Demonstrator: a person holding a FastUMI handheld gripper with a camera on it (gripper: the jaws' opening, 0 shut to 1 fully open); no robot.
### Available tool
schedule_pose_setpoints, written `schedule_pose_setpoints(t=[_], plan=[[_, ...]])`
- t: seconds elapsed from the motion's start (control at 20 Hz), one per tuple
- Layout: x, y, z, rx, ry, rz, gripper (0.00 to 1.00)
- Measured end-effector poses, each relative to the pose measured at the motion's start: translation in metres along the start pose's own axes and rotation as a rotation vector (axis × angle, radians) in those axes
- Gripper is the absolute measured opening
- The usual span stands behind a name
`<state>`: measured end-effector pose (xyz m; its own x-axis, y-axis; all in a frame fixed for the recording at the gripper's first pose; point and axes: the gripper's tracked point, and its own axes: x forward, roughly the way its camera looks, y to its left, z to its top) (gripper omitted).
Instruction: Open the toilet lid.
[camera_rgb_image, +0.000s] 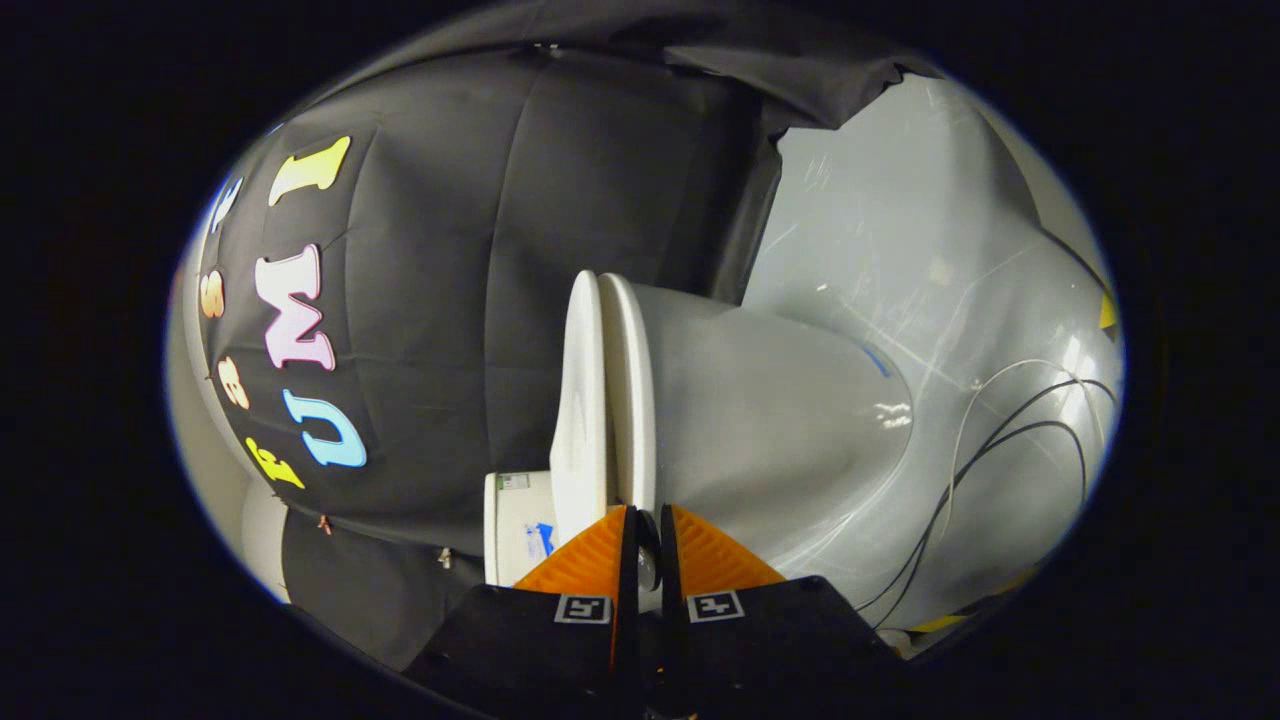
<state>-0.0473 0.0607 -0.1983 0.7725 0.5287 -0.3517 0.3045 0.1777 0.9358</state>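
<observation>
A: Gripper view, booth: the tongs (647, 545) hang just short of the toilet, orange fingers (590, 555) drawn nearly together with only a slim slot between them. Gripping anything?

B: Doubtful. A small dark-and-pale knob sits in the slot, but can't tell if it's part of the tool or part of the toilet. Neither finger visibly presses on the lid (580, 400).

A: Where's the lid w/ respect to the seat?

B: Flat against the seat (632, 400), touching along the whole rim, so not yet opened. The view is rolled sideways: lid on the cloth-wall side of the seat, bowl (770, 420) on the far side of the seat, twd the pale floor (880, 230). The lid's edge runs straight away from the fingertips.

A: So the step in hand?

B: Prob. getting a tip under the lid's edge. Best bet, imo: aim one finger at the seam betw. lid and seat, not the seat's underside, or both lift together. Then swing the lid away from the seat in an arc about its hinge, slowly, since glazed plastic looks slippery.

A: Hazards?

B: Black cables (1000, 450) trail on the floor beyond the bowl; the white tank (520, 520) sits beside the lid, near the fingertips.
</observation>
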Motion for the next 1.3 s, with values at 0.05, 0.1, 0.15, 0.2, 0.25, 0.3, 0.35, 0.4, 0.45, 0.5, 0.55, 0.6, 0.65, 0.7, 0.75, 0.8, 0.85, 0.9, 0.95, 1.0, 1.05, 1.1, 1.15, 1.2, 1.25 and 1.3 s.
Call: schedule_pose_setpoints(t=[0.05, 0.1, 0.15, 0.2, 0.25, 0.3, 0.35, 0.4, 0.45, 0.5, 0.55, 0.6, 0.65, 0.7, 0.75, 0.8, 0.85, 0.9, 0.95, 1.0, 1.05, 1.1, 1.15, 1.2, 1.25, 1.3], plan=[[0.0, 0.0, -0.002, -0.003, 0.003, 0.008, 0.12], [0.0, 0.001, -0.001, 0.0, 0.003, 0.011, 0.11], [-0.002, 0.0, 0.0, 0.003, 0.005, 0.014, 0.1], [-0.001, 0.001, 0.001, 0.006, -0.002, 0.018, 0.1], [-0.001, 0.0, 0.0, 0.009, 0.002, 0.019, 0.1], [-0.002, 0.001, 0.001, 0.021, -0.001, 0.022, 0.1], [-0.002, 0.001, 0.0, 0.028, 0.003, 0.025, 0.11], [-0.002, 0.002, 0.001, 0.03, -0.001, 0.025, 0.1], [-0.002, 0.001, 0.001, 0.032, -0.001, 0.025, 0.1], [-0.002, 0.001, 0.001, 0.037, 0.003, 0.025, 0.1], [-0.004, 0.001, 0.002, 0.037, 0.001, 0.028, 0.1], [-0.003, 0.0, 0.002, 0.029, -0.001, 0.027, 0.1], [-0.004, 0.001, -0.001, 0.018, 0.0, 0.033, 0.1], [-0.003, 0.001, -0.003, -0.005, 0.003, 0.033, 0.1], [-0.004, 0.004, -0.004, -0.044, 0.001, 0.038, 0.1], [0.008, 0.001, 0.0, -0.092, -0.008, 0.012, 0.1], [0.003, 0.002, 0.0, -0.082, -0.019, 0.01, 0.05], [0.016, 0.001, -0.002, -0.089, -0.019, 0.006, 0.05], [0.005, 0.003, -0.004, -0.085, -0.013, 0.01, 0.05], [0.004, 0.003, -0.001, -0.069, -0.017, 0.012, 0.05], [0.002, 0.004, -0.004, -0.079, -0.012, 0.013, 0.05], [0.002, 0.003, -0.003, -0.084, -0.013, 0.011, 0.05], [0.002, 0.002, -0.004, -0.088, -0.014, 0.006, 0.05], [0.003, 0.002, -0.004, -0.093, -0.014, 0.001, 0.05], [0.004, 0.003, -0.004, -0.104, -0.016, -0.006, 0.05], [0.004, 0.003, -0.005, -0.111, -0.02, -0.02, 0.05]])
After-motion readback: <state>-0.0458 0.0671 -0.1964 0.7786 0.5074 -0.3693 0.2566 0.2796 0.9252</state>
